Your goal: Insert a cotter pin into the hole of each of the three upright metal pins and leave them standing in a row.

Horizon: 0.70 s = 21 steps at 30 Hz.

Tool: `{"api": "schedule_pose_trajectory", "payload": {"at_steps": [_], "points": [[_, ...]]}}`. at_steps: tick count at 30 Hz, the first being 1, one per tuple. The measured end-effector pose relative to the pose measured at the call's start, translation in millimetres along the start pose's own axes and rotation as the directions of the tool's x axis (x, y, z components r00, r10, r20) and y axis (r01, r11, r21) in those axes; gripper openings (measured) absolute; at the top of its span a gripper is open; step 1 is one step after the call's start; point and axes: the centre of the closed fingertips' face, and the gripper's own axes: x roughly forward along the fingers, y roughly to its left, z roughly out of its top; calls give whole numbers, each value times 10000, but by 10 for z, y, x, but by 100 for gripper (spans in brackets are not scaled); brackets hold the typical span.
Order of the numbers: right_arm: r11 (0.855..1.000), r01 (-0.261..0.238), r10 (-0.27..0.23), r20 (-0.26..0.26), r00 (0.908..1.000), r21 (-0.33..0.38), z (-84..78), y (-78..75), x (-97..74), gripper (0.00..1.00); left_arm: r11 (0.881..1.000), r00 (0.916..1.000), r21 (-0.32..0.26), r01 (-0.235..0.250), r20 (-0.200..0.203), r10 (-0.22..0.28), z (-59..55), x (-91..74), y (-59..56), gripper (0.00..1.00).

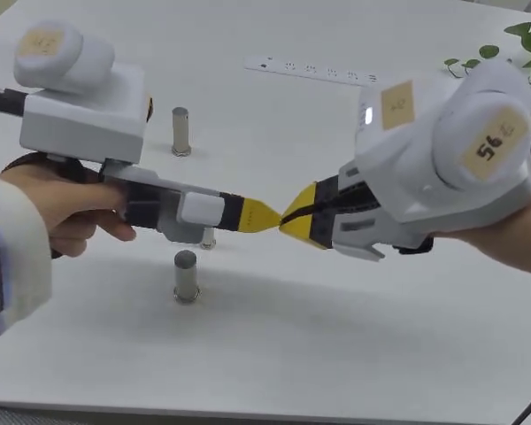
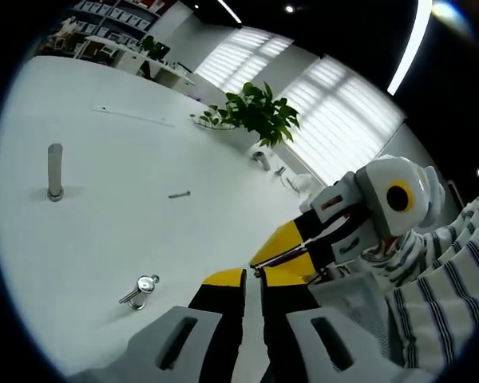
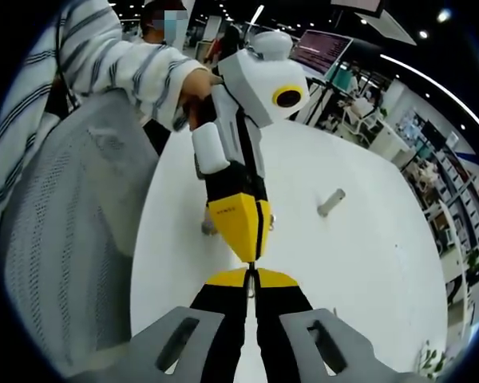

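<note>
Three upright metal pins stand on the white table: a far pin (image 1: pixel 180 131), a near pin (image 1: pixel 186 276), and a middle pin (image 1: pixel 209 237) mostly hidden behind my left gripper (image 1: pixel 274 215). My right gripper (image 1: pixel 288 217) comes in from the right, and the two sets of yellow tips meet in mid-air above the table. Both look shut. In the right gripper view a thin grey sliver, seemingly a cotter pin (image 3: pixel 251 289), shows between my right gripper's (image 3: pixel 251 281) tips. My left gripper (image 2: pixel 252 277) has a pin (image 2: pixel 141 289) below it and an upright pin (image 2: pixel 55 171) farther off.
A white power strip (image 1: pixel 310 71) lies at the back of the table, and a green plant (image 1: pixel 524 42) stands at the back right. A small loose metal piece (image 2: pixel 180 194) lies on the table beyond the pins. A person's striped sleeve (image 3: pixel 120 56) is close behind.
</note>
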Motion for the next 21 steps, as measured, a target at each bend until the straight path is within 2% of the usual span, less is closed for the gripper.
{"api": "schedule_pose_trajectory", "payload": {"at_steps": [8, 19, 21], "points": [[10000, 9, -9, -45, 10000, -74, -7, 8, -9, 3, 10000, 10000, -23, 60, -16, -60, -18, 20, -49, 2], [9997, -32, 30, -94, 10000, -232, -1, 25, -3, 3, 10000, 9999, -45, 16, -99, -17, -21, 20, -19, 2], [9996, 41, -45, -116, 9999, -286, -2, -1, -7, 3, 9981, 9998, 610, -82, 186, 71, 21, 23, -8, 2]]}}
